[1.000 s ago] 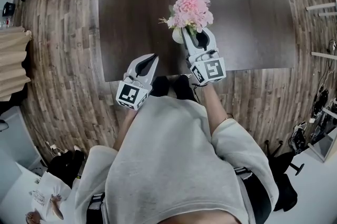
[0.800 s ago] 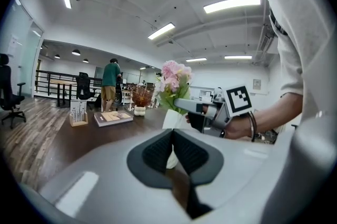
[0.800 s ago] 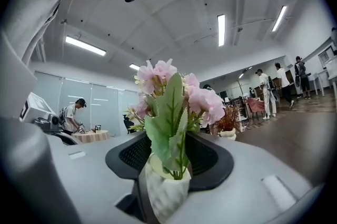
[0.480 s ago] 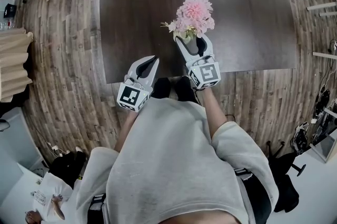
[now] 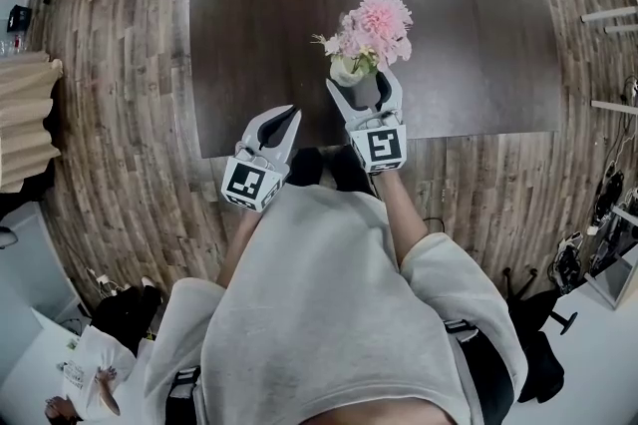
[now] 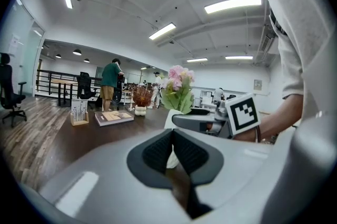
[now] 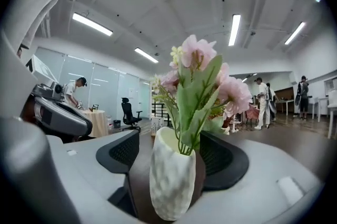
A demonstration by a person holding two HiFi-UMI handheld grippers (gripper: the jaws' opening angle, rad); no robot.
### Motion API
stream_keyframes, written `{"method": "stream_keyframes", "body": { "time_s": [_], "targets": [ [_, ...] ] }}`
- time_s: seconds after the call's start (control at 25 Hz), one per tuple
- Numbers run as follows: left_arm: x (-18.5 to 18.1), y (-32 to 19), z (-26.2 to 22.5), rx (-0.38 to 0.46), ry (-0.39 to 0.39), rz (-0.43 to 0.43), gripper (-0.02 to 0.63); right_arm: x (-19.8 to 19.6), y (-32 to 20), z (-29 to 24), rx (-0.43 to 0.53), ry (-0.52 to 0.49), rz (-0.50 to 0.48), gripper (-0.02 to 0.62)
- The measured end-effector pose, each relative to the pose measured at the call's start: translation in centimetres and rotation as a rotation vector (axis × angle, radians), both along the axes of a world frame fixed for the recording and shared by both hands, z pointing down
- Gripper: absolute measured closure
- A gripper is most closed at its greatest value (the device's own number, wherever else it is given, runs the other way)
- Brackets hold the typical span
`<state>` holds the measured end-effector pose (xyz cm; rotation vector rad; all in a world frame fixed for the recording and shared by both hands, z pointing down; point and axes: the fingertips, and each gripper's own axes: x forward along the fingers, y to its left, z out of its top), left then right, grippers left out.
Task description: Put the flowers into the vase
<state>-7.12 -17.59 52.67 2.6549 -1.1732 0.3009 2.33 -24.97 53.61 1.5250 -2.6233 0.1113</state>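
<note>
Head view first, going from the left: the left tongs (image 5: 289, 114) sat pinched together with nothing in them, over the near edge of the bench (image 5: 478, 34), off to the left of the action and clear of it. Next along, the flowers (image 5: 374, 22) were already down in the vase (image 5: 346, 70), stems inside the mouth and pink heads leaning a bit to the right. The vase stood upright on the bench, close to the near edge. Then the right tongs (image 5: 364, 82): their jaws had just been opening, and in the right gripper view the vase stood between the two pads with a gap on each side, so nothing was clamped. My read was that the step in hand was the let-go and back-out. To do it well I'd have made sure neither pad could drag on the vase wall, then pulled straight back toward the body, level, no twisting. A pad catching that bumpy side could tip it, and it looked top-heavy with the bunch leaning. I'd also have kept the tongs low, away from the leaves hanging over the rim, and left the other tongs parked unless the vase wobbled.
</note>
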Motion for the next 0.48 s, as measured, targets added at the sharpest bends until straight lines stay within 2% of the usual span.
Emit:
{"method": "stream_keyframes", "body": {
  "time_s": [0.24, 0.48],
  "targets": [
    [0.15, 0.01, 0.16, -0.005, 0.006, 0.001, 0.595, 0.32, 0.43, 0.75, 0.013, 0.075, 0.050, 0.247],
    [-0.09, -0.12, 0.30, -0.007, 0.007, 0.005, 0.595, -0.27, 0.41, 0.99, 0.026, 0.128, 0.072, 0.222]
  ]
}}
